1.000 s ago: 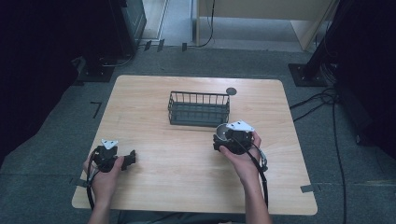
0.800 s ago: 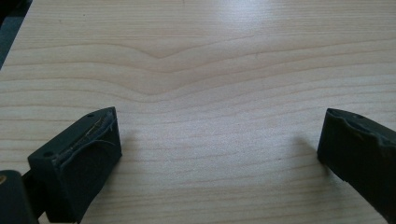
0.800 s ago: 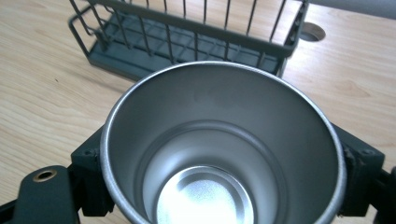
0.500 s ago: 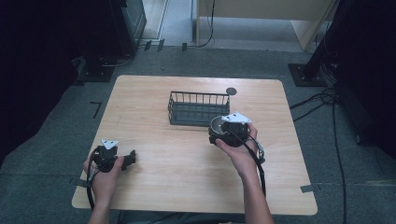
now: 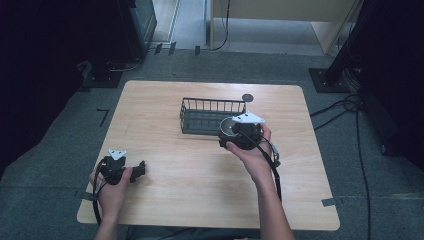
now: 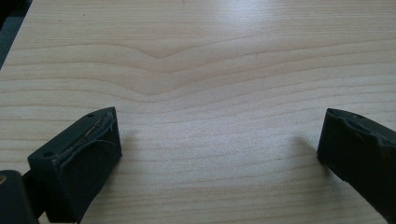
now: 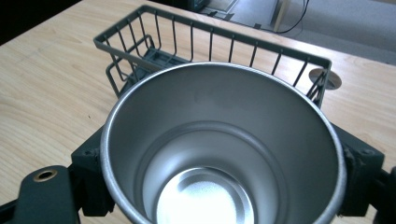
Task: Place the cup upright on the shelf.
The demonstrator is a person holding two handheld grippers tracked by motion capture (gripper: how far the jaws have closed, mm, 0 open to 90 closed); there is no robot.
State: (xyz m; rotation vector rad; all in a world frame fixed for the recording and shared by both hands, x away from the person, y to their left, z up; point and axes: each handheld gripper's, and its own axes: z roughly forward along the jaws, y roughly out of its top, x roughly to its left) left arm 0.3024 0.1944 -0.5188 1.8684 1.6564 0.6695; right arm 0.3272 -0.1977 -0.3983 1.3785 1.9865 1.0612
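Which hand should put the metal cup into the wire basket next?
Right. The right gripper is already shut on the metal cup and sits at the near edge of the wire basket. The left gripper rests open at the table's near left, far from both.

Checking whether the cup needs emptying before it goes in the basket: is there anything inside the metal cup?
No, in the right gripper view the metal cup shows only its bare shiny bottom and walls.
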